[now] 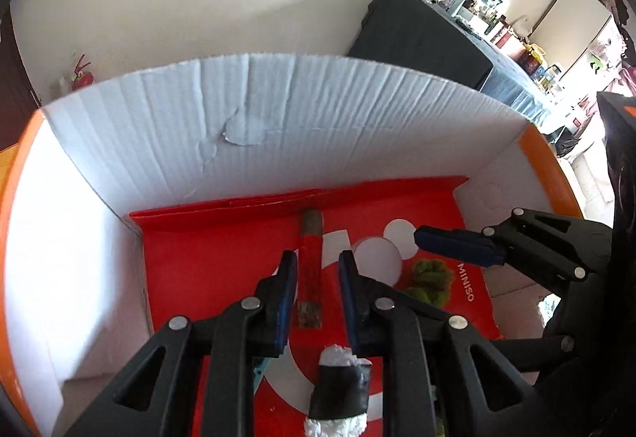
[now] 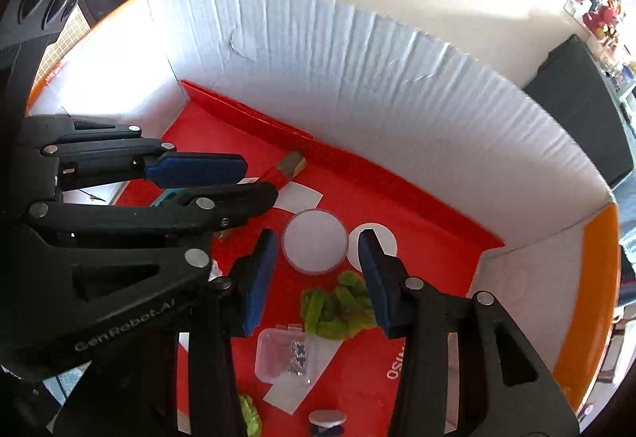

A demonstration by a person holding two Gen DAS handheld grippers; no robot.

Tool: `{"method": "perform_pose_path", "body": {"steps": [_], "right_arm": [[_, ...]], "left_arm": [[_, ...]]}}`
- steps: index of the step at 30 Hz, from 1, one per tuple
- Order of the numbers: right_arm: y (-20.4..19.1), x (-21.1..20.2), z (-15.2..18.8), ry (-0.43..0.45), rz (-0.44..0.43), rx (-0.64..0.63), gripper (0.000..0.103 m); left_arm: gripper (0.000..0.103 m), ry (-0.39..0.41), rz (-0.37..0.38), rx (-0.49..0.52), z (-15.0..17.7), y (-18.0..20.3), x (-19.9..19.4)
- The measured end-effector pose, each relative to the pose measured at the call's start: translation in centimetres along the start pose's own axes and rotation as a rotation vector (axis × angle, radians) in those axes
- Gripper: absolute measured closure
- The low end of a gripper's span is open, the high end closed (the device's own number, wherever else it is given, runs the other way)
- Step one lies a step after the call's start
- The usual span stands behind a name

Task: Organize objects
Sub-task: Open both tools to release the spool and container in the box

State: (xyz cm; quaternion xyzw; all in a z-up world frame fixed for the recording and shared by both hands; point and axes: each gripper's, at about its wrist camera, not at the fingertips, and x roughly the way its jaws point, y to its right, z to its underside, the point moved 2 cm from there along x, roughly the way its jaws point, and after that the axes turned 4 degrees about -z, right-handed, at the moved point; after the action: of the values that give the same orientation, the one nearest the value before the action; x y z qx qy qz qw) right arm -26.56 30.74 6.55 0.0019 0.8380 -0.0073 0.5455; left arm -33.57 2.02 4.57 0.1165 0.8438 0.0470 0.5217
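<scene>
Both my tongs hang parted and empty inside the cardboard box (image 1: pixel 278 119): left gripper (image 1: pixel 317 270) straddles the red stick (image 1: pixel 310 266), right gripper (image 2: pixel 318 258) brackets the white disc (image 2: pixel 315 246) above green fuzz (image 2: pixel 338 310), ready for sorting

Both cameras sit close above the white box (image 1: pixel 278 127), looking down inside; both see its red floor (image 2: pixel 397 206).

Lighting: strong daylight from the right, blown out at the upper right edge of the left wrist view. White corrugated cardboard box wall (image 1: pixel 318 119) glares. Fisheye bending, dark vignetted corners; edges soft.
</scene>
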Motion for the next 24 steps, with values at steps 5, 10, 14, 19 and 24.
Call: {"method": "perform_pose_path", "body": {"steps": [5, 10, 14, 19, 24], "right_arm": [[-0.3, -1.9, 1.2, 0.021, 0.007, 0.009, 0.060], [-1.0, -4.0, 2.7, 0.040, 0.020, 0.004, 0.057], [-0.7, -5.1, 2.9, 0.065, 0.018, 0.012, 0.056], [0.3, -7.2, 3.5, 0.107, 0.017, 0.033, 0.048], [0.5, -7.3, 1.4, 0.151, 0.035, 0.036, 0.043]], "left_arm": [[0.082, 0.016, 0.003, 0.005, 0.4, 0.4, -1.1], [0.078, 0.039, -0.002, 0.017, 0.8, 1.1, -2.2], [0.070, 0.068, -0.001, 0.032, 1.5, 1.7, -3.6], [0.070, 0.099, -0.002, 0.048, 2.4, 2.2, -5.2], [0.056, 0.171, -0.059, 0.083, 3.5, 2.6, -7.1]]}}
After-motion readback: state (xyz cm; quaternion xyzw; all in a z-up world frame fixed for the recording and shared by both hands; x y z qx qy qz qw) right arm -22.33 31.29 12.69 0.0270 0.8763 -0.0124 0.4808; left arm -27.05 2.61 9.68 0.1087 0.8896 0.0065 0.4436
